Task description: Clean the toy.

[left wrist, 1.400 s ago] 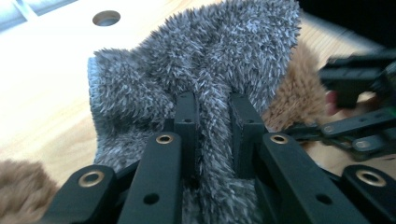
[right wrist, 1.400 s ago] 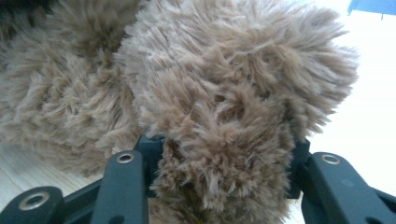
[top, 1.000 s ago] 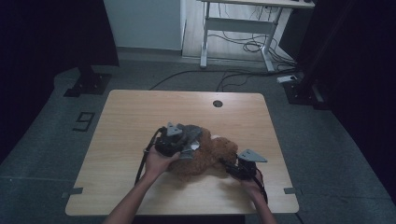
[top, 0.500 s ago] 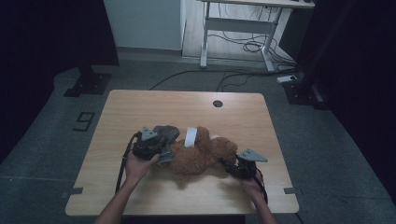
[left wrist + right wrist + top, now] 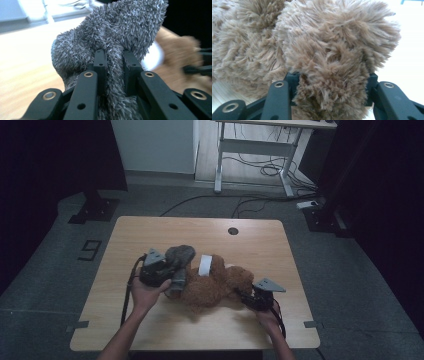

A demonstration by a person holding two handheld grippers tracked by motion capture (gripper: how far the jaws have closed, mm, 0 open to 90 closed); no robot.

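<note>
A brown plush bear lies in the middle of the wooden table. My left gripper is shut on a grey fuzzy sock, lifted just left of the bear. In the left gripper view the sock bulges up between the closed jaws of my left gripper, with the bear blurred behind it. A white patch shows on the bear beside the sock. My right gripper is shut on a furry limb of the bear, which fills the gap of the right gripper.
A round cable hole sits near the table's far edge. Beyond the table stand a white desk frame and loose cables on the grey floor. Dark stands flank the table at both sides.
My left gripper has moved left and slightly up with the grey sock, uncovering the white patch on the bear. The right gripper and the bear have stayed put.
</note>
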